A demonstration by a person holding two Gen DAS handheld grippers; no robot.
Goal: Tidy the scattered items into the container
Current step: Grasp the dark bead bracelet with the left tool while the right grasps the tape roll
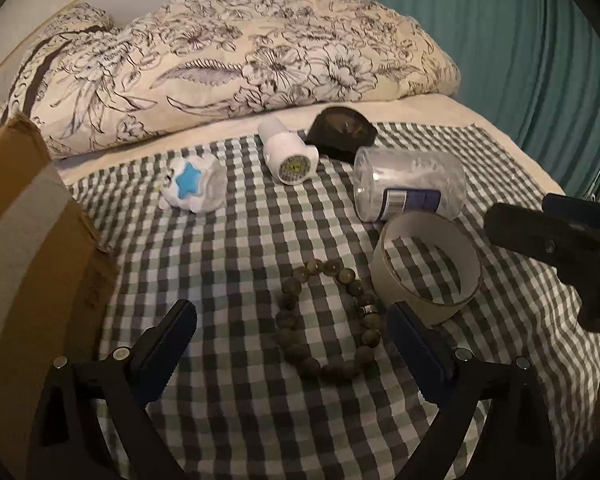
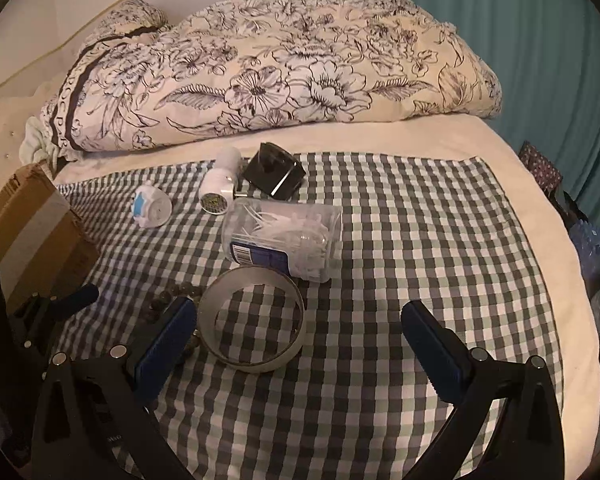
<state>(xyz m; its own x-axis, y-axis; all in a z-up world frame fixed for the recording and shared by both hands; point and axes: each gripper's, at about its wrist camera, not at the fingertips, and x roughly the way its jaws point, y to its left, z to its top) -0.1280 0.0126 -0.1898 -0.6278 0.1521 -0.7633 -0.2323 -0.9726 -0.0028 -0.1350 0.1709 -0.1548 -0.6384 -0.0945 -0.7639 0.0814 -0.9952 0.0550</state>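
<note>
Nothing looks binned yet: bead bracelet (image 1: 324, 320), tape roll (image 1: 426, 266), clear jar (image 1: 410, 186), white plug (image 1: 288, 156), star toy (image 1: 194, 186) and black holder (image 1: 342, 132) all lie on the checkered cloth (image 1: 240, 248) mid-bed, with the cardboard box (image 1: 32, 248) at its left edge. Left gripper (image 1: 292, 320) is spread wide and empty, straddling the bracelet without touching it. Right gripper (image 2: 300, 320) is also wide open, empty, its left finger just beside the tape roll.
</note>
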